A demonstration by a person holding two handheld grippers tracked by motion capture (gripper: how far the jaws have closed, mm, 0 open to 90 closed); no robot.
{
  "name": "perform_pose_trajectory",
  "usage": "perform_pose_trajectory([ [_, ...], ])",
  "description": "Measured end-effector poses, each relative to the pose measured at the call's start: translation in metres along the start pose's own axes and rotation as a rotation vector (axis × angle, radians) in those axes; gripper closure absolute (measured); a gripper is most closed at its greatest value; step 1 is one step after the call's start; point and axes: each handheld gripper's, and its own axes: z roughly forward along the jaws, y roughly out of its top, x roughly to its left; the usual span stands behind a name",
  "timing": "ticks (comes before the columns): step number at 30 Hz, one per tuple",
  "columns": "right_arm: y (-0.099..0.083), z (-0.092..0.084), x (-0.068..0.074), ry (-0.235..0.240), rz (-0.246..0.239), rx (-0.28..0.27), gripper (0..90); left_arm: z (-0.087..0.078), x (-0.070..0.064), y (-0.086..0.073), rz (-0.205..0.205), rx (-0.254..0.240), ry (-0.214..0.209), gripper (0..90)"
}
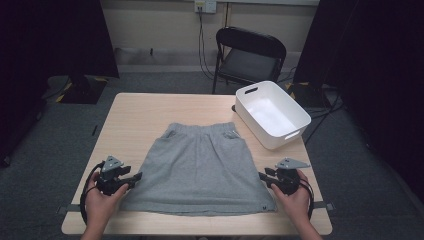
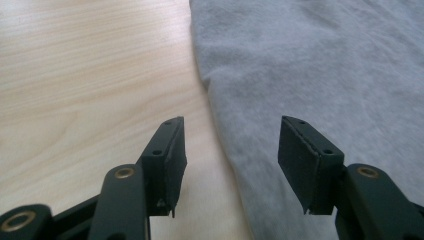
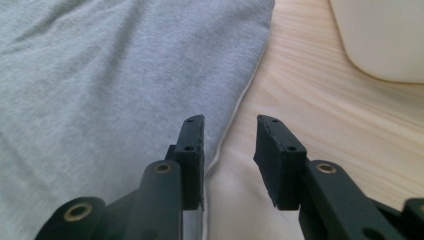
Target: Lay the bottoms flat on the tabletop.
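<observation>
Pale wooden table point(image 1: 135, 107) in a dim room, folding chair point(image 1: 250, 52) behind it, white bin point(image 1: 272, 114) at the far right corner. Grey skirt point(image 1: 200, 167) spread flat at centre, waistband away from the person, hem toward the near edge.

Left tool point(image 1: 131, 178): jaws spread, nothing between the pads, side edge of the skirt point(image 2: 310, 65) just ahead and passing under the gap, bare table beneath one jaw, fabric beneath the other.

Right tool point(image 1: 264, 177): jaws parted more narrowly, gripping nothing, opposite side seam of the skirt point(image 3: 110, 70) running between them, bin point(image 3: 385, 35) beyond on the outer side.

Handling, as judged: light, soft jersey, limp, not fragile, likely to sag and drag if lifted by one point. Best hold probably at the doubled side seams or hem corners, one per tool, with the lower jaw slid under the edge to pinch both layers.
</observation>
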Motion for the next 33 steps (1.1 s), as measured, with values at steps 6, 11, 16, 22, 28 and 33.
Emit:
perform_pose_trajectory([
  [6, -0.004, 0.016, -0.001, -0.006, -0.014, 0.035, 70.3, 0.014, -0.003, 0.001, 0.018, 0.036, 0.012, 55.8],
  [11, -0.010, 0.018, 0.000, 0.012, -0.011, 0.028, 77.7, 0.018, -0.004, -0.002, 0.026, 0.043, 0.013, 62.2],
  [16, -0.008, 0.018, 0.004, 0.015, -0.028, 0.043, 85.9, 0.016, -0.008, -0.001, 0.035, 0.060, -0.004, 78.7],
  [22, -0.010, 0.013, 0.004, 0.029, -0.013, 0.056, 87.7, 0.012, -0.009, -0.002, 0.017, 0.084, -0.024, 81.7],
  [28, -0.014, 0.005, 0.007, 0.039, -0.039, 0.074, 88.1, 0.006, -0.013, -0.005, 0.032, 0.104, -0.036, 81.5],
  [33, -0.018, -0.001, 0.009, 0.039, -0.046, 0.083, 88.3, 0.002, -0.017, -0.008, 0.034, 0.112, -0.049, 81.4],
])
